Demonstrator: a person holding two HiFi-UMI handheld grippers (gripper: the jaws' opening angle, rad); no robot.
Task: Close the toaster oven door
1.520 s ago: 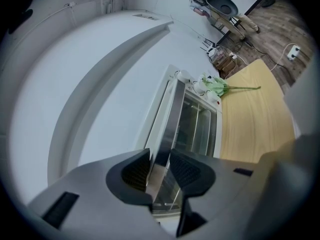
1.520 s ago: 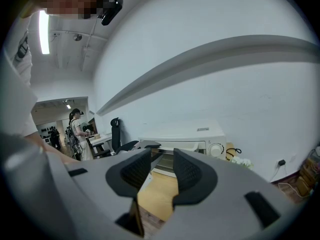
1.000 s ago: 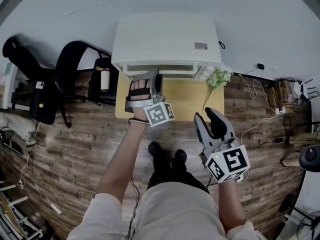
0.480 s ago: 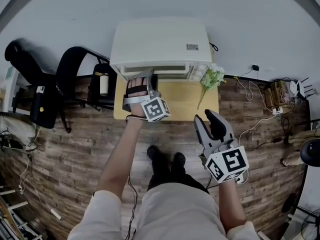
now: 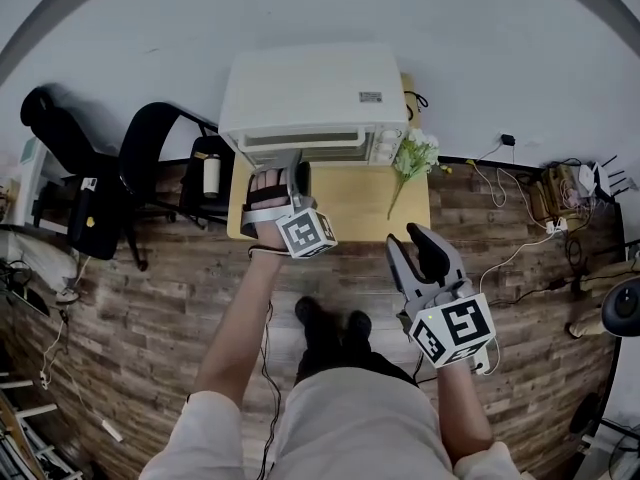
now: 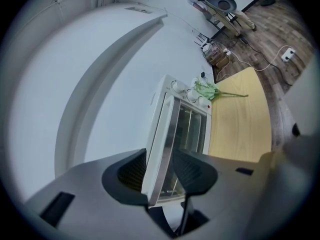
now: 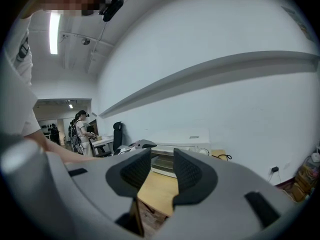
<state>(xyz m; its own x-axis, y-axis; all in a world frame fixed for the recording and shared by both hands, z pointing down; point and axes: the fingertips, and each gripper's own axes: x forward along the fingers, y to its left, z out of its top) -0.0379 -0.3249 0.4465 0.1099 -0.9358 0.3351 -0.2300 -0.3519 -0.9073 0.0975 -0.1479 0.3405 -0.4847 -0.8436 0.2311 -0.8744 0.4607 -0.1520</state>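
A white toaster oven (image 5: 318,96) stands at the back of a small wooden table (image 5: 360,203), its glass door (image 5: 312,146) upright against the body. My left gripper (image 5: 298,176) hangs just in front of the door. In the left gripper view the oven's silver handle (image 6: 167,134) shows in the gap of the left gripper (image 6: 161,173). Its jaws have just been opening and stand apart, the pads not pressing on it. My right gripper (image 5: 418,253) is open and empty over the floor, off the table's front right corner. Past the right gripper (image 7: 162,173) the oven (image 7: 175,156) shows far off.
A spray of green artificial flowers (image 5: 412,160) lies on the table beside the oven's knobs. Two black chairs (image 5: 150,138) stand to the left. Cables and clutter (image 5: 560,188) lie on the wooden floor at right. A person (image 7: 80,131) stands far behind.
My left gripper has drawn back from the oven's front toward me and its jaws have spread. The right gripper has drifted a little forward and stays open.
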